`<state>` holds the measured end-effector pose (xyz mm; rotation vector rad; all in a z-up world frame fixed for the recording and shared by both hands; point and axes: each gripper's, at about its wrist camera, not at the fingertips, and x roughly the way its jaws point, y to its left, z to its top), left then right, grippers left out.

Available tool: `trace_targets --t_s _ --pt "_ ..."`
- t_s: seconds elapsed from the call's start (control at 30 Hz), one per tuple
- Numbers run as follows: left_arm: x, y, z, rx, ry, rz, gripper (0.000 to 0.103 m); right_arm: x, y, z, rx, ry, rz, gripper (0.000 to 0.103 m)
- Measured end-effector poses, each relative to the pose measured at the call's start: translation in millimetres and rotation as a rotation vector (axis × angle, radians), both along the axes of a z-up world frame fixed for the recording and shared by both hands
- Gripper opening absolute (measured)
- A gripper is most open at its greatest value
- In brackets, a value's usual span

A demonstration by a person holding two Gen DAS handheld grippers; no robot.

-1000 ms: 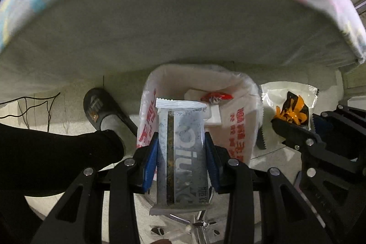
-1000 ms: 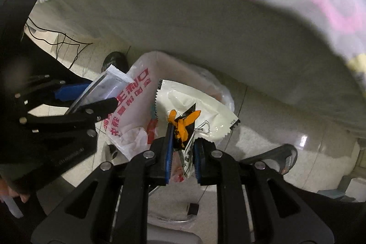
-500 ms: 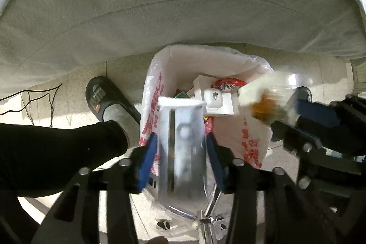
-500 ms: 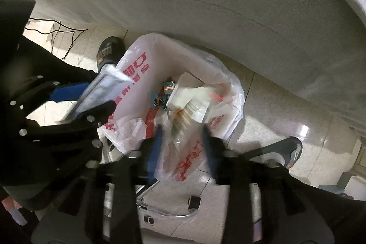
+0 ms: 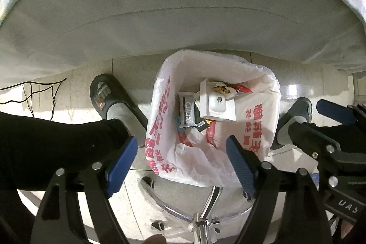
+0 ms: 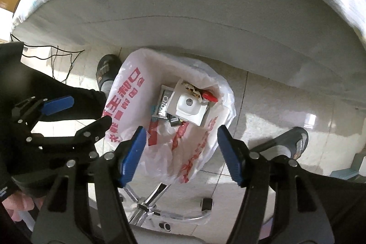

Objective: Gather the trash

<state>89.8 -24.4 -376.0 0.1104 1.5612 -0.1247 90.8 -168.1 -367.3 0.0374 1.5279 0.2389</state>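
Note:
A white plastic trash bag (image 5: pixel 258 111) (image 6: pixel 128 93) with red print stands open on the floor below both grippers. Inside lie a silver snack wrapper (image 5: pixel 187 112) (image 6: pixel 163 102), a white box (image 5: pixel 217 104) (image 6: pixel 188 106), an orange-printed white wrapper (image 5: pixel 220 88) (image 6: pixel 191 87) and a red packet (image 5: pixel 243 89) (image 6: pixel 209 96). My left gripper (image 5: pixel 181 164) hangs above the bag, its jaws opening with nothing between them. My right gripper (image 6: pixel 181 152) is also over the bag, its jaws opening and empty. Each gripper shows at the edge of the other's view.
A bed edge with a patterned cover (image 5: pixel 183 4) (image 6: pixel 205 4) overhangs the bag at the top. The person's slippered feet (image 5: pixel 107 95) (image 6: pixel 295 141) stand on either side on the tiled floor. A chrome chair base (image 5: pixel 201 218) (image 6: pixel 146 205) lies below. Black cables (image 5: pixel 41 93) trail at left.
Both grippers opened. The silver wrapper dropped from the left gripper into the bag, and the orange-printed wrapper dropped from the right gripper into the bag.

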Motion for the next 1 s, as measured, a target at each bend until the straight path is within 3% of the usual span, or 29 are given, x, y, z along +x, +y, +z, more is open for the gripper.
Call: trace_targets --t_s 0.07,0.27,0.53,0.73,1.0 --pt "0.7 1.9 1.9 -0.003 -0.008 0.011 0.078 -1.1 -1.7 4.6 0.011 -0.006 -0.007 0.065" --pt "1.4 7.1 22.6 -0.009 -0.078 0.036 0.082 -8.6 -9.7 31.7 0.041 -0.041 -0.031 0.083" --pt "-0.2 9.9 72.8 0.001 -0.243 0.035 0.093 -22.3 -18.2 84.6 0.028 -0.128 -0.073 0.088" --pt "-7.5 24.6 136.3 -0.002 -0.402 0.065 0.095 -35.7 -14.1 157.8 -0.026 -0.298 -0.058 0.094" --pt "-24.4 45.6 249.8 -0.032 -0.666 0.095 0.095 -61.6 -15.8 272.6 -0.059 -0.589 -0.106 0.096"
